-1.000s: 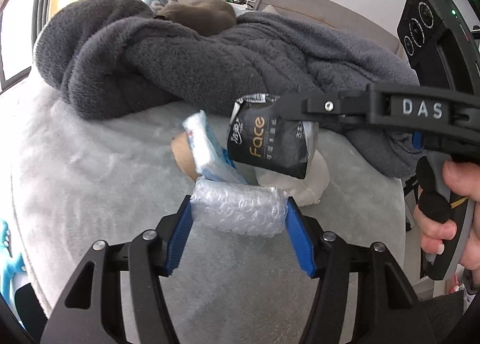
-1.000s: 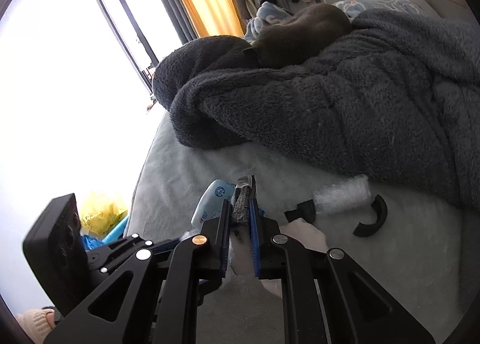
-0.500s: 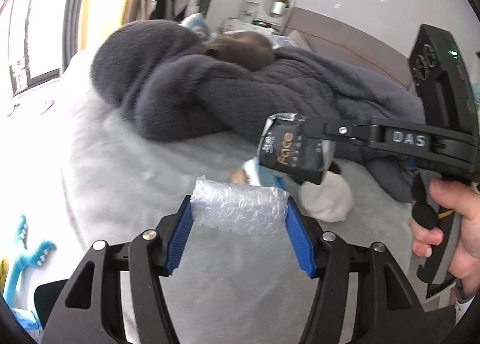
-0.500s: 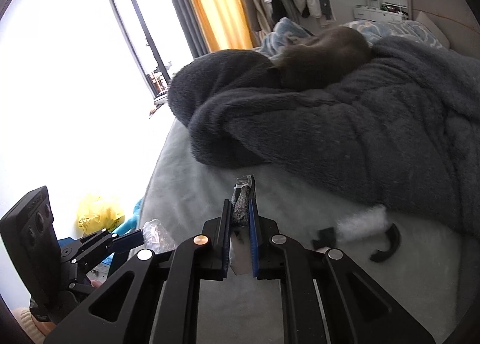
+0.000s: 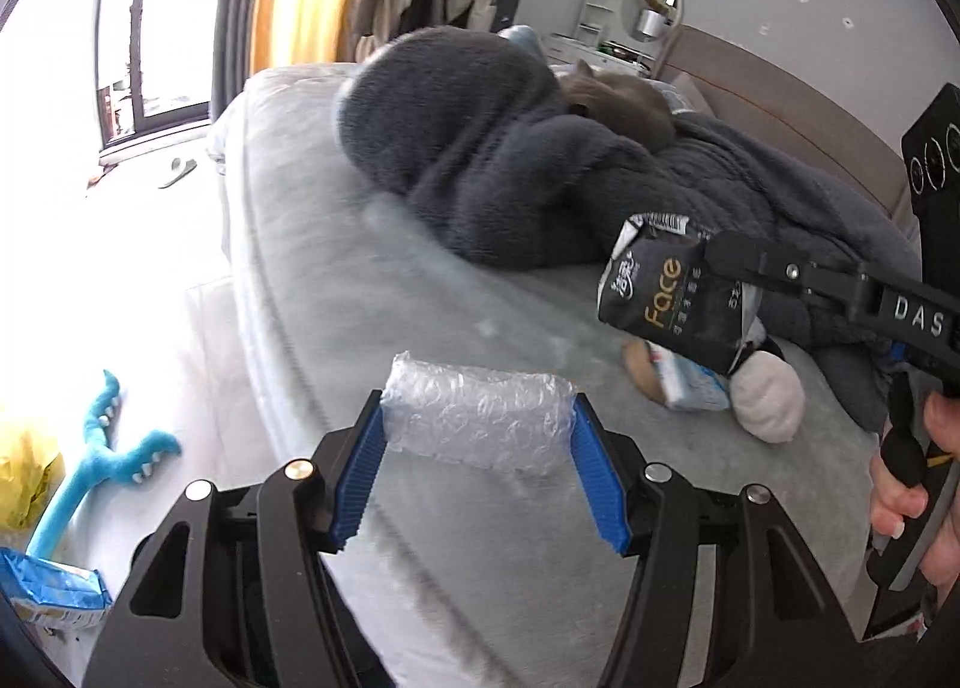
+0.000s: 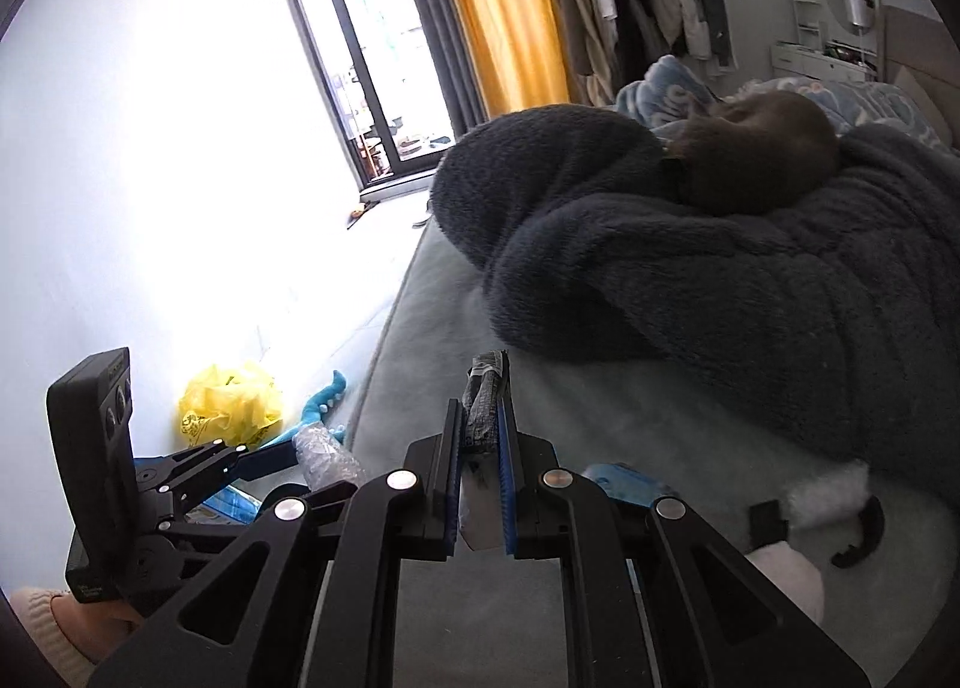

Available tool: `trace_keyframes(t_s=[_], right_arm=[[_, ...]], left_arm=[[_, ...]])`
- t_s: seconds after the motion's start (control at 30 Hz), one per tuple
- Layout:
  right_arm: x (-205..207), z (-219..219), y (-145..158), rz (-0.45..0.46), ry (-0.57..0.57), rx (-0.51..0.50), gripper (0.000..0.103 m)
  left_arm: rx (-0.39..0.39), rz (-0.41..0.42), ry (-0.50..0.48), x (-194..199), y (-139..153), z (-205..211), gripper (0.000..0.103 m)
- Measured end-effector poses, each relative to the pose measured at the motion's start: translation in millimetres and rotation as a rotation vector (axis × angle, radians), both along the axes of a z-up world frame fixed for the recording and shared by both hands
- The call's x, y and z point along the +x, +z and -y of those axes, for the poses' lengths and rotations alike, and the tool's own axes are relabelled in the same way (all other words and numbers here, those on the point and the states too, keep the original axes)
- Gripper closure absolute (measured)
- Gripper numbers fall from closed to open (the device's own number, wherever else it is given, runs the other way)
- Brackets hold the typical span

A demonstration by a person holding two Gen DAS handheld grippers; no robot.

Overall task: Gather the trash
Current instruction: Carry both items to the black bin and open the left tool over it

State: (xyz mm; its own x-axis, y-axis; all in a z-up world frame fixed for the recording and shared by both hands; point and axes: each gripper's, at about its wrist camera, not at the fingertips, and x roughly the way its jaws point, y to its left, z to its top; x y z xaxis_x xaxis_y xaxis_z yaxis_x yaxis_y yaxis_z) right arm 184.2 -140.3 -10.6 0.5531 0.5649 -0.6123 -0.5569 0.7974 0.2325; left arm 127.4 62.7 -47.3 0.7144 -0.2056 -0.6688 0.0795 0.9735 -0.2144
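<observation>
Over the edge of the grey bed [image 5: 336, 292], the left gripper [image 5: 478, 451] has its blue pads spread wide, pressed on either end of a roll of bubble wrap [image 5: 477, 418] lying crosswise between them. Off to its right, the right gripper [image 6: 480, 451] is nearly closed, pinching a black "Face" wrapper [image 5: 672, 295] flat between its fingers, the packet sticking out past the tips. A dark fleece blanket [image 6: 720, 280] is heaped on the bed behind both. On the floor below lie a yellow plastic bag [image 6: 231, 406] and a blue toy [image 5: 90, 472].
</observation>
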Motion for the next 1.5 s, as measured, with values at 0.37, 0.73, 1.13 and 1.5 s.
trace_keyframes(t_s=[0.37,0.73,1.13,1.5], right_arm=[[-7.9,-60.9,-1.6,-0.005,0.103,0.013,0.092],[-21.8,-123.4,-12.5,-0.018,0.208,-0.005,0.092],[-36.1,-180.1,-35.3,-0.043,0.313,-0.056,0.092],[-49.4,-221.5,-75.5,-0.126,0.387,-0.145,0.092]], left_arm=[[0.040,-0.057,0.068,-8.6,-6.0,-44.8,0.040],[0.052,-0.164,0.157,-20.6,-21.3,-98.8,0.040],[0.060,-0.317,0.175,-37.8,-47.6,-140.3,0.040],[0.029,-0.494,0.162,-56.6,-83.8,-172.2,0.040]])
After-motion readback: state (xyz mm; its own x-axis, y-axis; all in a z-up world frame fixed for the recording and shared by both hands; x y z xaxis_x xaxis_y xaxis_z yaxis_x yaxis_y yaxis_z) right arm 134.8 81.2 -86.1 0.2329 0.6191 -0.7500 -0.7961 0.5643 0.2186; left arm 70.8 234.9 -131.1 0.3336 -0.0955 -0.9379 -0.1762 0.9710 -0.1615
